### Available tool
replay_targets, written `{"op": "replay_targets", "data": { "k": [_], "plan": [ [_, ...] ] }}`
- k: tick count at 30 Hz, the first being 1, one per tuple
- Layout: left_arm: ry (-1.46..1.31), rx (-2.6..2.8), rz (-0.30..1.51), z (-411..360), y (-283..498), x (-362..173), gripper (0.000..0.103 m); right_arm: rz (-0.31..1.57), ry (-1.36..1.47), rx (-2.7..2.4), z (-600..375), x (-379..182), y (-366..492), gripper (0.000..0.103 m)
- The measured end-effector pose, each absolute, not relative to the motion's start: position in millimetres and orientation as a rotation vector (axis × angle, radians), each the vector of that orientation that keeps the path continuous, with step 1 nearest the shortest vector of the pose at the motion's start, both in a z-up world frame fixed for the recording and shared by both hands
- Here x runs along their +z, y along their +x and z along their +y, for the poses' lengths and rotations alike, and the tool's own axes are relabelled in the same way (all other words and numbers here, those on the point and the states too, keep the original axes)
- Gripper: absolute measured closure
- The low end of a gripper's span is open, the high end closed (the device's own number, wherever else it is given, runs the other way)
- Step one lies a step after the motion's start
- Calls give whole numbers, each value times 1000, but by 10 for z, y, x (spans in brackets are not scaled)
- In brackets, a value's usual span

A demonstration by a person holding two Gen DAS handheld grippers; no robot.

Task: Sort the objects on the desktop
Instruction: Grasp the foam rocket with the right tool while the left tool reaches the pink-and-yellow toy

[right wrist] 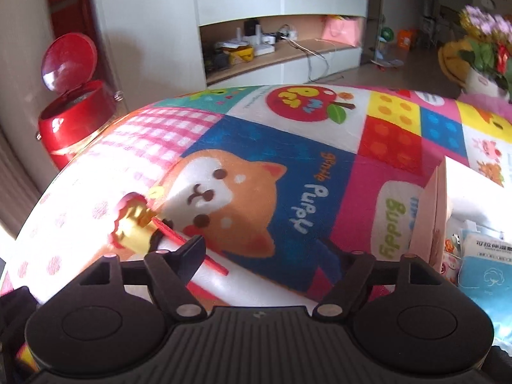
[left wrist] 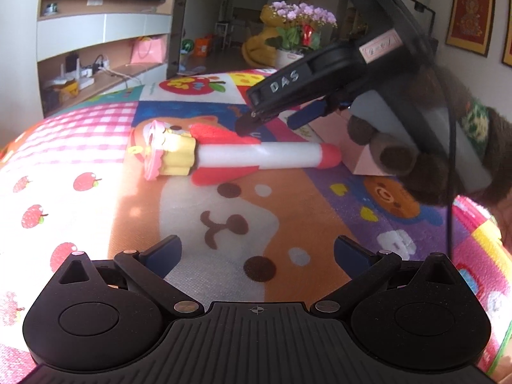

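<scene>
Right claw (left wrist: pixel 268 120), spread over the rocket toy (left wrist: pixel 256 156), could clip a red fin and roll it; left claw (left wrist: pixel 256 256) spread, empty.

The patchwork cloth (left wrist: pixel 105 121) lies bare across its near middle and along its left edge, giving open passage in front of the left gripper (left wrist: pixel 256 257), whose jaws stand wide apart. Farther in, a toy rocket (left wrist: pixel 256 156) lies crosswise, blocking the straight way toward the far edge. The right gripper (left wrist: pixel 272 121) hangs just above the rocket's fins. At the right edge a pink box (right wrist: pixel 436 211) stands as a wall; packets (right wrist: pixel 486 265) fill its inside.
</scene>
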State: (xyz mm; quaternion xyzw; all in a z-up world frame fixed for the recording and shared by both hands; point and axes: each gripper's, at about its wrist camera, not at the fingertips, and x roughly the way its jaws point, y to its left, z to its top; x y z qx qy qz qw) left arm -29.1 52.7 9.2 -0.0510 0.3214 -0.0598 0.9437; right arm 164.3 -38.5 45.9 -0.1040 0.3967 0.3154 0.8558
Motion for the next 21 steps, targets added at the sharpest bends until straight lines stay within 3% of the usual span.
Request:
{"op": "replay_targets", "data": {
  "k": [11,13,17,21],
  "plan": [
    [6,-52,657,513,-184,127,0,1114,159,869,-943,488,1274,19],
    [26,-35,662,516,-154,121,0,1075,173,876,-1037,591,1150,19],
    [81,49,631,581,-107,155,0,798,-110,793,-1034,800,824,19],
    [71,155,598,802,-90,251,0,715,-303,815,-911,661,670,19]
  ]
}}
